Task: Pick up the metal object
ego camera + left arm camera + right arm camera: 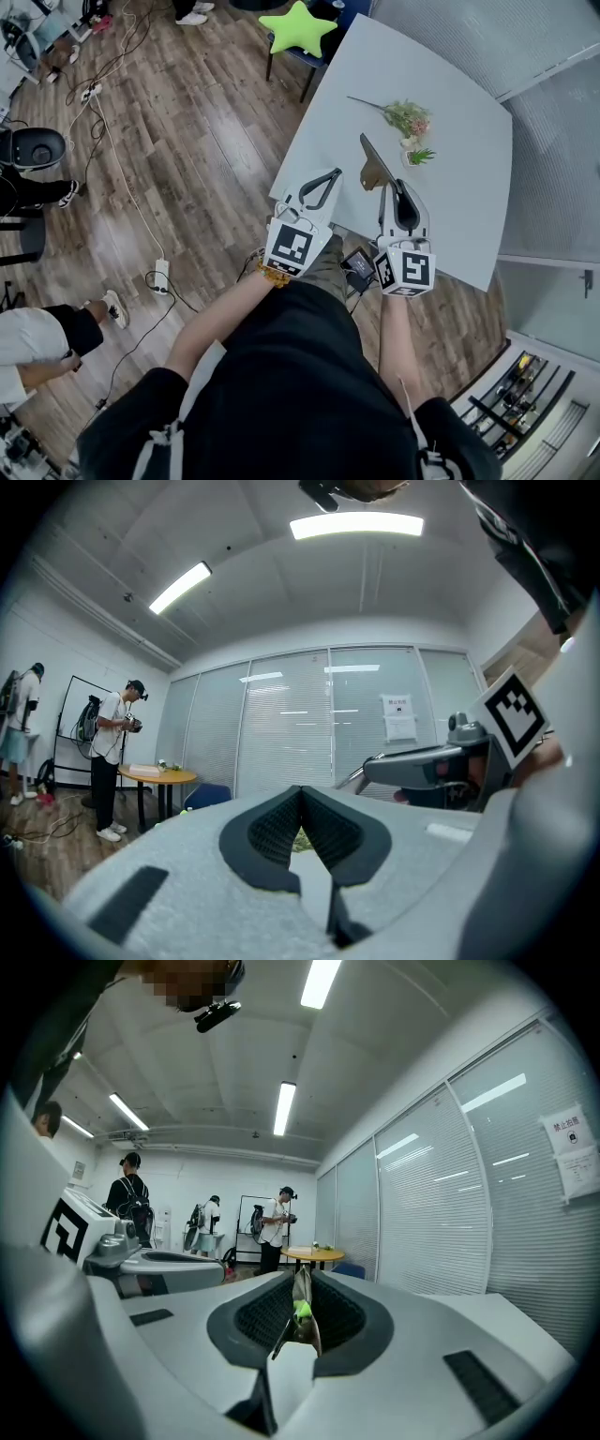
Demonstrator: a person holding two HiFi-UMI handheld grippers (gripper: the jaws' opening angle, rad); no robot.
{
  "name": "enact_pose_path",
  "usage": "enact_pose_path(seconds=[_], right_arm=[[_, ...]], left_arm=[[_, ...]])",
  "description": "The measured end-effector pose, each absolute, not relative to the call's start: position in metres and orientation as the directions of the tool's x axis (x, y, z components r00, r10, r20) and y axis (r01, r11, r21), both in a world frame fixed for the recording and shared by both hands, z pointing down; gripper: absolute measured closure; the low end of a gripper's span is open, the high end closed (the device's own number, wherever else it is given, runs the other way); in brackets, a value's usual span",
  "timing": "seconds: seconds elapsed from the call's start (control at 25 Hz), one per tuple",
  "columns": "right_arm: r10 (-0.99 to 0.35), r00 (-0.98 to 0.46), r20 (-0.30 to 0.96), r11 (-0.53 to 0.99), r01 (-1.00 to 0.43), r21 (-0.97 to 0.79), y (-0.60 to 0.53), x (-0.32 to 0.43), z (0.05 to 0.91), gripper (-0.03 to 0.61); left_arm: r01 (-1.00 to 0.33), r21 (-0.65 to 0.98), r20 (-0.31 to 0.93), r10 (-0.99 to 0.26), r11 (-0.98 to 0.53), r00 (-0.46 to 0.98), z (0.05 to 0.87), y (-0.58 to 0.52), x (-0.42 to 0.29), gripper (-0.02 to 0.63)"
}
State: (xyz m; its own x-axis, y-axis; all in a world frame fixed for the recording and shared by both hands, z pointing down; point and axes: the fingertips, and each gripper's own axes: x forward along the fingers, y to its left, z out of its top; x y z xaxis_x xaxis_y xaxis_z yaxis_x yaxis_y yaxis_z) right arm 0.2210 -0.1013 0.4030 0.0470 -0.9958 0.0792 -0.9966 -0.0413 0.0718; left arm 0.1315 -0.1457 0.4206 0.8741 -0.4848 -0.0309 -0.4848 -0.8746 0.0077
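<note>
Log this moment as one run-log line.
right gripper: shut on thin bronze-toned metal plate | left gripper: shut, empty | white table: artificial pink flower sprig lying on it

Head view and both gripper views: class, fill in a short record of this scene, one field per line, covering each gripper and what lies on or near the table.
Surface: white table
Right gripper: shut on a thin metal piece
Left gripper: shut, nothing held
On the table: flower sprig
Beyond the table: green star cushion
Floor: wood, with cables
</note>
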Motion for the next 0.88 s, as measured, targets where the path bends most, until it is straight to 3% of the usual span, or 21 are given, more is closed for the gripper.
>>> enact_pose_path(seconds=[0.32, 0.88], right_arm=[[-0.991, 0.029, 0.127, -0.021, -0.998, 0.066, -0.095, 0.210, 0.414, 0.526], [-0.998, 0.027, 0.054, -0.019, -0.990, 0.142, -0.068, 0.202, 0.375, 0.525]], left_arm=[[-0.479, -0.002, -0.025, -0.478, -0.878, 0.878, 0.419, -0.143, 0.131, 0.603], [-0.451, -0.051, -0.053, -0.449, -0.891, 0.892, 0.407, -0.120, 0.134, 0.603]])
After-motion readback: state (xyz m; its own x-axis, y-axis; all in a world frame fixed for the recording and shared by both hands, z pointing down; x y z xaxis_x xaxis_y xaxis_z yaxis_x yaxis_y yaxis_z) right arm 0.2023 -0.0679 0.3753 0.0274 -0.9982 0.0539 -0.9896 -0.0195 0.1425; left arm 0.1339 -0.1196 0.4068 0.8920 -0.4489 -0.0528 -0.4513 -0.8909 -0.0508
